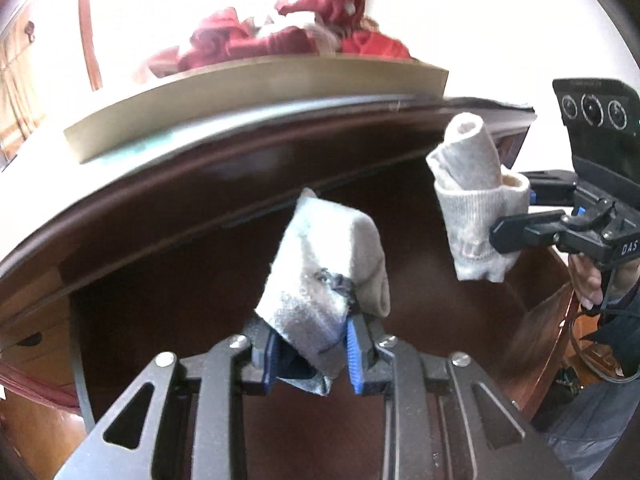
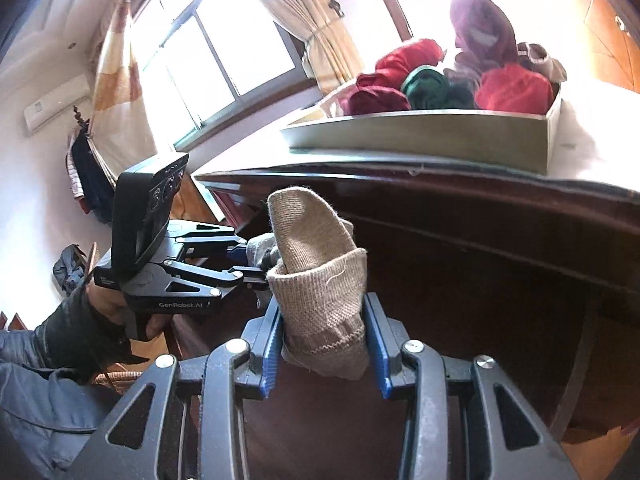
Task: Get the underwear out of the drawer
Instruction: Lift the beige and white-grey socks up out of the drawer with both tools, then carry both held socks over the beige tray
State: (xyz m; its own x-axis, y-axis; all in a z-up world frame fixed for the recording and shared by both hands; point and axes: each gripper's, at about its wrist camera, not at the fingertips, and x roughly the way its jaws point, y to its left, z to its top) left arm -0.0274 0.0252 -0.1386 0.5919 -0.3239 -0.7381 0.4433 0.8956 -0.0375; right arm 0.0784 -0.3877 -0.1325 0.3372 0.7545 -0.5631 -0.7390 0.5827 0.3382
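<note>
My left gripper is shut on a grey-white rolled sock bundle, its blue pads pressing the lower end. The bundle hangs in front of the dark wooden dresser. To its right, my right gripper is shut on a beige rolled sock bundle. In the right wrist view that beige bundle stands upright between the pads of the right gripper. The left gripper reaches in from the left there, and its grey-white bundle is mostly hidden behind the beige one.
A shallow olive box on the dresser top holds several red, maroon and green rolled garments. A curtained window lies beyond. A person's sleeved hands hold both tools. Wooden floor shows lower right.
</note>
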